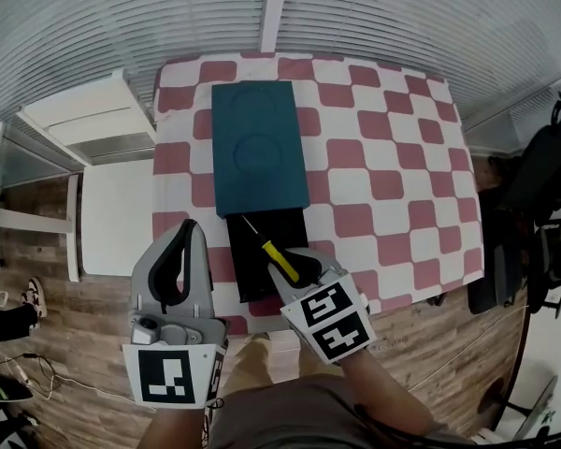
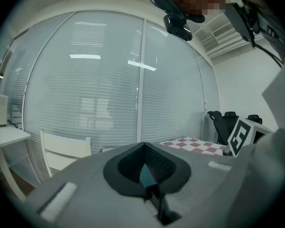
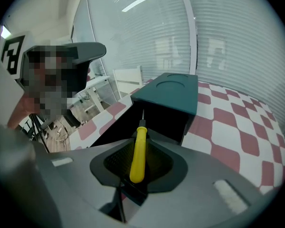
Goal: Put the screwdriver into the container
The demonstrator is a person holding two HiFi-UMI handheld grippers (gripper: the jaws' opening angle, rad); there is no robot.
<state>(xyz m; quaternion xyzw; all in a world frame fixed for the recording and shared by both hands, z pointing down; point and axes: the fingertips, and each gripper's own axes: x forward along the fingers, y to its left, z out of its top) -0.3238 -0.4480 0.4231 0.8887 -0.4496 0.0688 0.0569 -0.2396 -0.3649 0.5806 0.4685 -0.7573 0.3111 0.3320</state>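
A yellow-handled screwdriver (image 1: 274, 256) (image 3: 138, 153) is clamped in my right gripper (image 1: 294, 271) (image 3: 137, 167), its thin shaft pointing forward over the open black container (image 1: 265, 251) (image 3: 157, 118). The container's teal lid (image 1: 257, 146) (image 3: 170, 92) stands open beyond it on the checkered table. My left gripper (image 1: 185, 255) (image 2: 149, 186) hangs at the table's near left edge, jaws together with nothing between them, pointing toward the window blinds.
The red-and-white checkered tablecloth (image 1: 393, 176) covers the table. A white chair (image 1: 84, 120) (image 2: 66, 148) stands to the left. Black office chairs (image 1: 533, 204) are off the right side. Wooden floor (image 1: 103, 297) lies below the near edge.
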